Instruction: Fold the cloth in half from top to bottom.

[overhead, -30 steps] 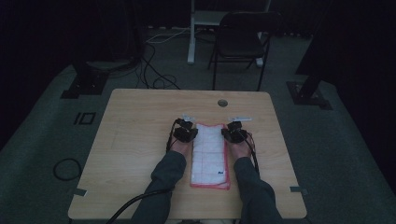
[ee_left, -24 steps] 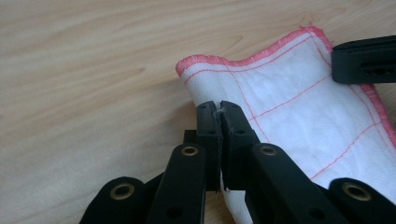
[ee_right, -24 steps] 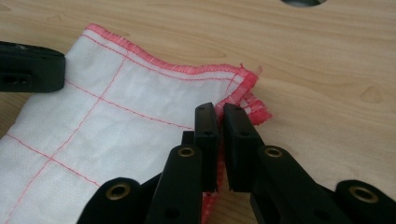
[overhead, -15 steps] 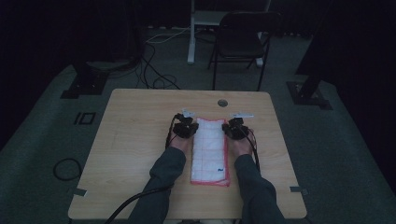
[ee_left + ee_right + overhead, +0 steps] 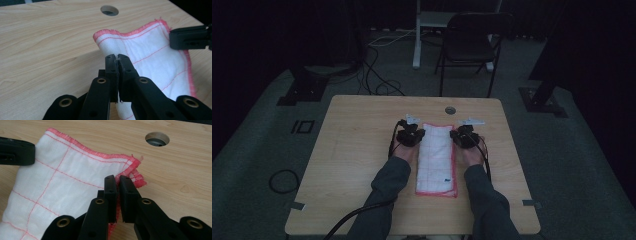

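Item: folded white cloth [image 5: 436, 159] with pink-red stitched edge and red grid lines, lying lengthwise at centre of the high view, between the person's two forearms. Change noted against the earlier high views — both grippers have moved slightly up-frame along the cloth's long sides and now sit at its far corners, and the far edge looks lifted and puckered where it lay flat; judged meaning: the far end is seized and the next fold, or a lift of that end, can begin. Left gripper [image 5: 410, 134], left of centre in the high view: jaws closed tight on the cloth's left far edge, fabric pinched between the pads in the left gripper view, the corner [image 5: 106, 37] rising in a soft hump above them. Right gripper [image 5: 463, 136], right of centre: jaws nearly together with a thin slit between them, clamping the frayed pink corner [image 5: 135, 170] in the right gripper view; the cloth buckles beside it. Surface: light wood-grain table [image 5: 357, 145], bare apart from the cloth, with a round cable hole [image 5: 450, 110] just beyond the cloth's far edge. Room — dim, dark grey floor; black cables [image 5: 377, 75] at upper left, a white post [image 5: 417, 35] and a black chair [image 5: 472, 45] at upper centre, a dark stand foot [image 5: 542, 100] at right.
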### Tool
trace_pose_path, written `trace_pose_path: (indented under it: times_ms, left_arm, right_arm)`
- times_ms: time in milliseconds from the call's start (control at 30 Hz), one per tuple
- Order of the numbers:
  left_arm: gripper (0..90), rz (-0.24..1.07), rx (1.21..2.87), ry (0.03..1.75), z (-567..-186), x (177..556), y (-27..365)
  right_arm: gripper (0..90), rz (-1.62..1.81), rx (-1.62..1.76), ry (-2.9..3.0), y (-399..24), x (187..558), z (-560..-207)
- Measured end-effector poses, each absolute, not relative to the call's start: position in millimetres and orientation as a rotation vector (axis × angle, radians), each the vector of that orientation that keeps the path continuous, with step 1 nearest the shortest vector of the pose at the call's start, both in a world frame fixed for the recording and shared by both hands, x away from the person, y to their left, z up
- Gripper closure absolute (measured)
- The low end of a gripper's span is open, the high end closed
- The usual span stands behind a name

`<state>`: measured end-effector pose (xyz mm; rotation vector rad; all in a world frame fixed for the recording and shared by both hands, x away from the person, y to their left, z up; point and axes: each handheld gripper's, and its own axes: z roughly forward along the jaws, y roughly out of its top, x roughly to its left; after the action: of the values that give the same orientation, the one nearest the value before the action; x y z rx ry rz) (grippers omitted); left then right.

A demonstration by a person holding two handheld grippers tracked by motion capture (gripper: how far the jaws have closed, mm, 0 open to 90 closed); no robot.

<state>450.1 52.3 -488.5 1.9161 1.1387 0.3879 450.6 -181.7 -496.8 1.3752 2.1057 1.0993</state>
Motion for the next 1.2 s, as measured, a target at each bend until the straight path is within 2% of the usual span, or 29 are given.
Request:
trace_pose_path:
  times_ms: [433,1200]
  left_arm:
    - [88.0,0.368,1.887,1.096,-484,431,60]
    - [87.8,0.416,1.912,1.022,-477,402,65]
  right_arm:
    - [85.3,1.159,1.320,2.134,-191,432,-492]
    - [85.2,1.237,1.289,2.147,-193,406,-488]
